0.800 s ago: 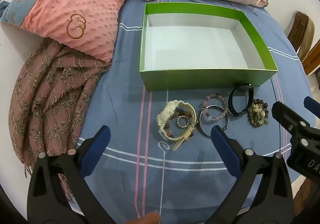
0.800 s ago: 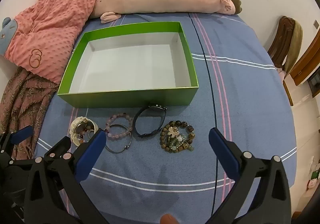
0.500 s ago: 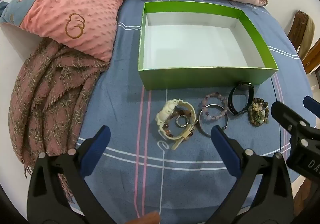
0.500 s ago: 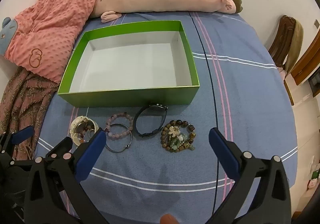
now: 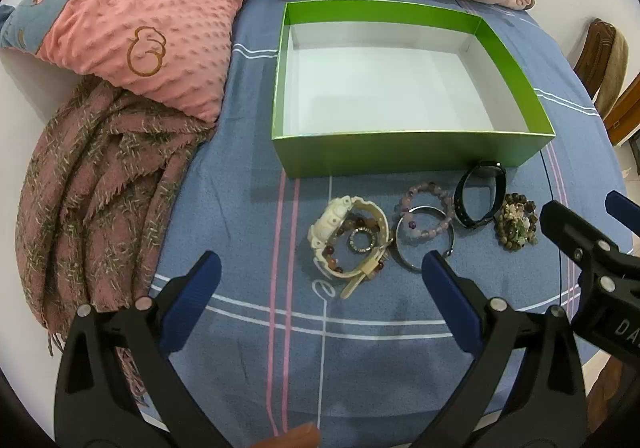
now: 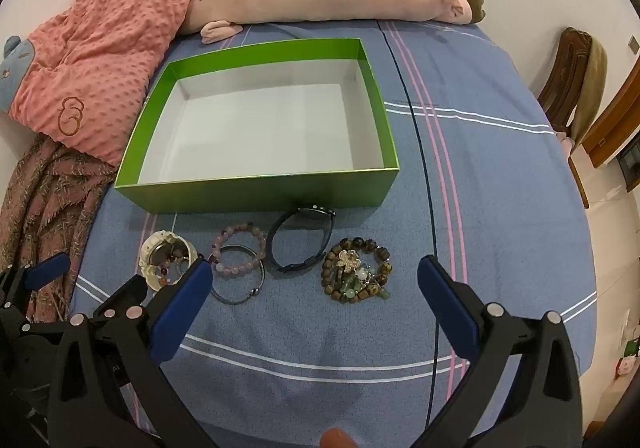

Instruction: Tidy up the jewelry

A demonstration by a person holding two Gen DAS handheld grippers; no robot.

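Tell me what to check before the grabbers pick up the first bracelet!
1. Green box open, with nothing in it: ok.
2. Left gripper open and holding nothing: ok.
3. Right gripper open and holding nothing: ok.
4. Brown bead bracelet lying apart from the others, ahead of the right gripper: ok.
5. Pink bead bracelet separate from the silver bangle: not ok, they overlap.
6. White watch free of tangles: cannot tell, beads and a ring lie inside its loop.
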